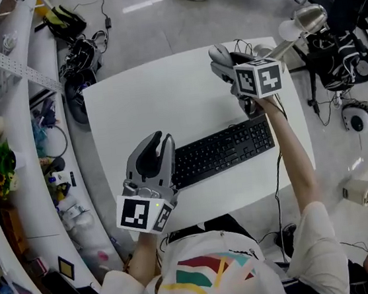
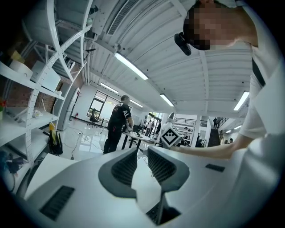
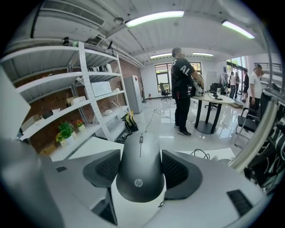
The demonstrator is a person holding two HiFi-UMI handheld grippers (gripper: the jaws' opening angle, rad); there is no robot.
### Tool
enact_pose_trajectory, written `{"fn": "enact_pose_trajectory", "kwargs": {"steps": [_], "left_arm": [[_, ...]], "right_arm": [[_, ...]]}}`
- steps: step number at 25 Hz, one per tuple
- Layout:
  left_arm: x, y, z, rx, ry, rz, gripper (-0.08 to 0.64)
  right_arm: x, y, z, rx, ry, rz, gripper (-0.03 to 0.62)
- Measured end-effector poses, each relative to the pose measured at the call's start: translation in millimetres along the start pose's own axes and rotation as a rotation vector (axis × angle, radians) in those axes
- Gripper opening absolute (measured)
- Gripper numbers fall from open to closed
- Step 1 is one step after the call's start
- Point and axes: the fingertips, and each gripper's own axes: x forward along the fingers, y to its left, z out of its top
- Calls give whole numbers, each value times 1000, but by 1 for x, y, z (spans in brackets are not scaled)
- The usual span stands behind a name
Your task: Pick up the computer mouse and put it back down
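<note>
The right gripper (image 3: 140, 153) is clenched on the computer mouse (image 3: 140, 178), pads against its two flanks, and holds it above the far right corner of the white table (image 1: 165, 99), beyond the keyboard (image 1: 224, 150). It looks light and rigid, though I'd guess the smooth curved shell could slip, so the waist is the sound place to pinch. The left gripper (image 1: 155, 143), jaws slightly parted on nothing, hovers by the keyboard's left end. Bare tabletop lies to the mouse's left, while the table edge and a desk lamp (image 1: 302, 22) crowd its right.

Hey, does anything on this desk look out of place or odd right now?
Only the mouse: it is off the table, clamped in the right gripper above the far right corner. The keyboard lies flat; nothing looks spilled or damaged.
</note>
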Motion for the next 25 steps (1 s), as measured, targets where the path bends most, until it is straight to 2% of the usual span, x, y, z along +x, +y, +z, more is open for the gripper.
{"fn": "enact_pose_trajectory", "kwargs": {"steps": [7,12,20,25], "left_arm": [[-31,-48,39,55,-64,-49,117],[-54,-67,69,121,-108,-59,115],[-82,-98,86,148,-152,-51,115],[-86,-107,84,155,-165,-29,112]], "right_arm": [[-131,89,-4,12,-149,102,304],[-205,143,-10,-28,-268,103,304],[-282,193,-32,32,-393,173,304],[-299,207,-38,19,-403,208,304]]}}
